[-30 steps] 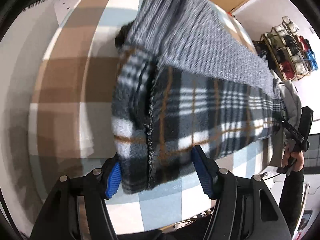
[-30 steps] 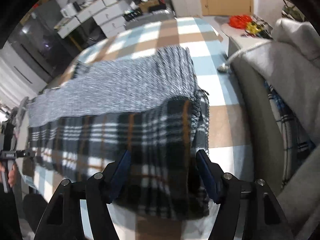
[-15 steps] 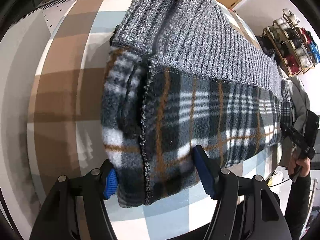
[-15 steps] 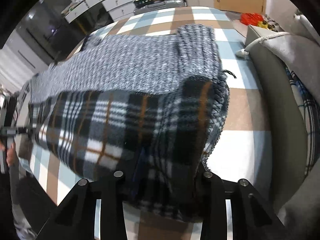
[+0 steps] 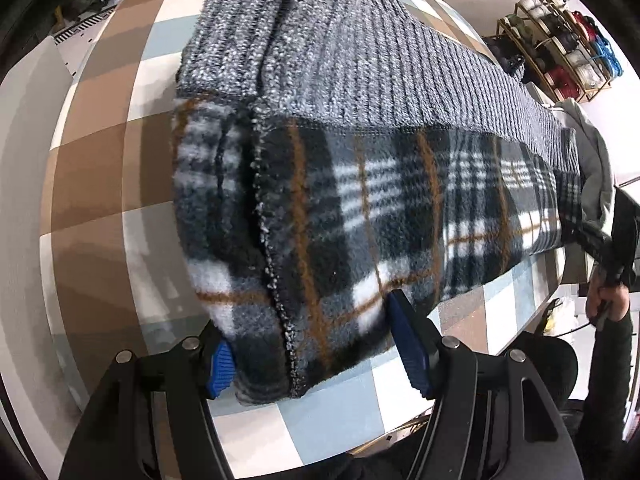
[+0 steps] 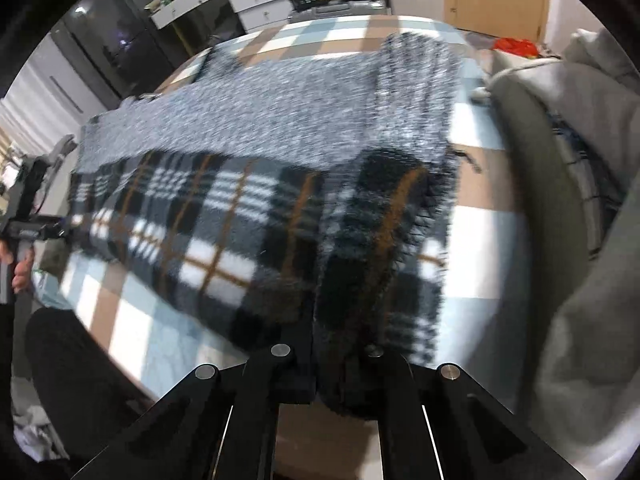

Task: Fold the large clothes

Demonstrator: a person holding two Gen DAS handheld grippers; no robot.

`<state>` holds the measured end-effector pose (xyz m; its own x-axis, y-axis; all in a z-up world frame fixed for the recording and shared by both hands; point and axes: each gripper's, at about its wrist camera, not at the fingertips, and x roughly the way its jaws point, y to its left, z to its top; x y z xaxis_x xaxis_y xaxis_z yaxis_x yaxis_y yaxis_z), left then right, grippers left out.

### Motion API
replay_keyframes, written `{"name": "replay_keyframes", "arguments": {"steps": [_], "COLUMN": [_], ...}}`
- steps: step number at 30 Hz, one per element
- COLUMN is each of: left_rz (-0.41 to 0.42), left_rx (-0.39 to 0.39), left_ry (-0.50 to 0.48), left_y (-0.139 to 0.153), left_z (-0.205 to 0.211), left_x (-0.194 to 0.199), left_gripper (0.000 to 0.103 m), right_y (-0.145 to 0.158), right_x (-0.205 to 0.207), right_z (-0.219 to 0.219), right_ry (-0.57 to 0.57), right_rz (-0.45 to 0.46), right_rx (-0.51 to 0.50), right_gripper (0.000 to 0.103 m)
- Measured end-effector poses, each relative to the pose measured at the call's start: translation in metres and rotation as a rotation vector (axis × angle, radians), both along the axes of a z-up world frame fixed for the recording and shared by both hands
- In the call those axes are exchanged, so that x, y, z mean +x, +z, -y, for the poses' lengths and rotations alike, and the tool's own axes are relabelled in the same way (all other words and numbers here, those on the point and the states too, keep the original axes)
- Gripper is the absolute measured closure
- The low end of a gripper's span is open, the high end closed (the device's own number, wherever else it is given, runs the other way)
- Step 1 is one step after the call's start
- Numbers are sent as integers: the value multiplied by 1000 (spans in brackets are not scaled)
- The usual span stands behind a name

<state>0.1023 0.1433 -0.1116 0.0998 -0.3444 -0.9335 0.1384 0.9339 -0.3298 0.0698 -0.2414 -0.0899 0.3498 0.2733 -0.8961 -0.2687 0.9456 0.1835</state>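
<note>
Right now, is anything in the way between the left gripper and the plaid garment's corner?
Nothing visible. The plaid garment's corner already lies between the left gripper's open blue pads, with only the checked tablecloth underneath.

Garment (image 5: 360, 184) spread lengthwise across the bench (image 5: 100, 168). Left tool (image 5: 316, 344) straddling one end, right tool (image 6: 324, 364) at the opposite end. Shelf rack (image 5: 560, 28) behind, right.

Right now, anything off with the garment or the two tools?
Nothing damaged or spilled. One mismatch: the right tool is shut on its corner of the plaid-and-knit garment, while the left tool stands open with the other corner between its blue pads, not yet pinched. The garment lies flat on the checked cover.
</note>
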Motion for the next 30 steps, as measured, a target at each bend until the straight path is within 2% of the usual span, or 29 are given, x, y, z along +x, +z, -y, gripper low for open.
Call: {"name": "replay_keyframes", "arguments": {"steps": [5, 8, 11, 14, 16, 17, 19, 23, 26, 27, 28, 30], "left_rz": [22, 31, 49, 103, 171, 204, 278, 406, 412, 409, 406, 375], "left_rx": [-6, 7, 64, 142, 218, 230, 213, 104, 79, 72, 60, 58], "left_ry": [62, 94, 101, 112, 106, 100, 87, 63, -17, -47, -64, -79], "left_y": [-2, -2, 4, 24, 45, 55, 79, 121, 117, 109, 103, 88], "left_z": [-12, -17, -17, -6, -1, 2, 8, 23, 54, 72, 74, 93], "left_x": [19, 25, 22, 9, -1, -7, -21, -53, -55, -51, -52, -50], "left_gripper": [40, 40, 40, 40, 40, 40, 40, 40, 39, 39, 39, 39], "right_y": [9, 9, 13, 23, 32, 36, 44, 51, 45, 43, 37, 21], "right_x": [40, 59, 68, 67, 50, 40, 19, -22, -36, -39, -43, -42], "right_z": [17, 20, 30, 42, 42, 43, 41, 26, 15, 15, 17, 15], "right_ry": [-71, -121, -182, -242, -279, -283, -270, -247, -271, -293, -337, -355], "right_rz": [23, 20, 47, 115, 154, 180, 221, 278, 268, 264, 252, 170], "right_rx": [-53, -43, -37, -19, -4, 26, 85, 140, 285, 320, 380, 476], "right_gripper": [96, 93, 82, 70, 53, 49, 26, 23, 14, 12, 11, 11]}}
